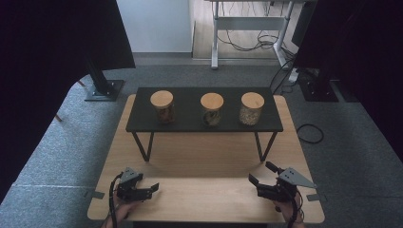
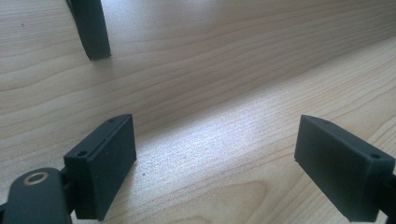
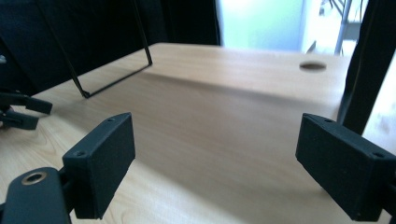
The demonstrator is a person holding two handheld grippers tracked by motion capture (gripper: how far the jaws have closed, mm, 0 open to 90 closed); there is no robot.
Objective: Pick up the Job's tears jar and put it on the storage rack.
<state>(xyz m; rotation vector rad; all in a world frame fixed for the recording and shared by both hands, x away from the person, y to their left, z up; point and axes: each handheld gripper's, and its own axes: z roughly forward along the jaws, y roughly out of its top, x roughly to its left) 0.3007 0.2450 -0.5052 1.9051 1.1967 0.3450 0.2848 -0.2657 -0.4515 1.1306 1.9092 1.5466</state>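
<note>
Resting near the desk's (image 1: 209, 161) front edge with bare wood ahead, left gripper (image 1: 151, 189) and right gripper (image 1: 259, 175) fingers spread apart, holding nothing

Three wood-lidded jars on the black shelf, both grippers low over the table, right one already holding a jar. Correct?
Not quite. The right gripper holds nothing: in the right gripper view its jaws stand open over bare table. The high view shows all three jars on the black shelf, with the left gripper low too.

jars: three, glass, wooden lids | left (image 1: 162, 107), middle (image 1: 212, 109), right (image 1: 252, 108) | upright on shelf (image 1: 190, 124)
</note>
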